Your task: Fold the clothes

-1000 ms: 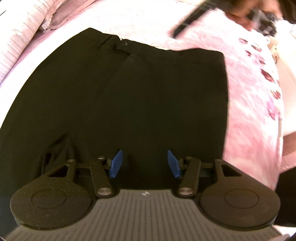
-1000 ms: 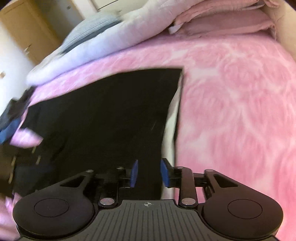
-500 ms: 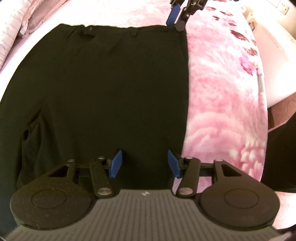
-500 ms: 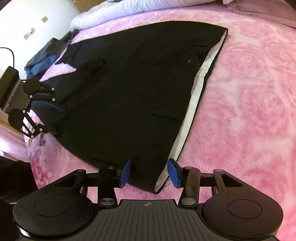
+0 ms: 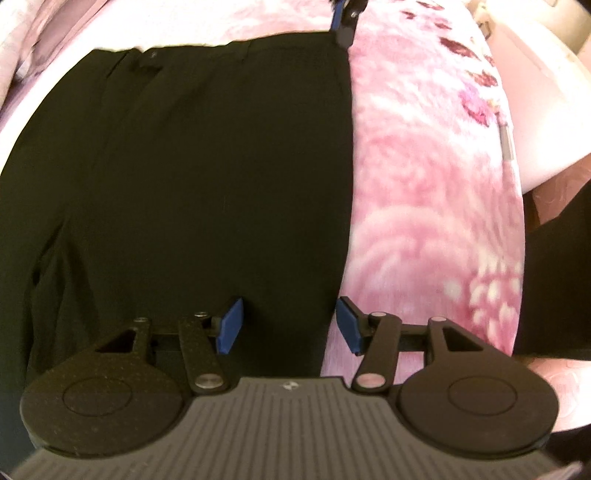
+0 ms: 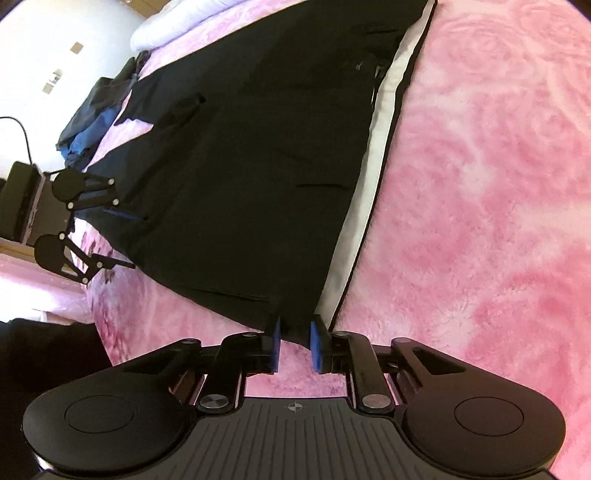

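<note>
Black trousers (image 5: 184, 184) lie flat on the pink fleece blanket (image 5: 424, 184). My left gripper (image 5: 290, 325) is open and low over them, its jaws straddling the trousers' right edge. In the right wrist view the trousers (image 6: 258, 166) spread away from me, with white lining (image 6: 369, 177) showing along the waistband. My right gripper (image 6: 295, 343) sits at the near waistband corner; its jaws are narrowed around the corner tip with a gap still between the pads. The left gripper (image 6: 136, 242) shows open at the trousers' far edge. The right gripper (image 5: 341, 26) appears at the top corner.
A dark blue heap of clothes (image 6: 92, 122) lies at the bed's far side beyond the trousers. White bedding (image 6: 177, 18) and pillows (image 5: 22, 37) are piled at the head. A black box with a cable (image 6: 18, 206) stands off the bed. The person's dark clothing (image 5: 554, 277) is at the right.
My right gripper has dropped to the waistband corner and its jaws have narrowed around it. My left gripper has slid right, so the trousers' edge now lies between its jaws.
</note>
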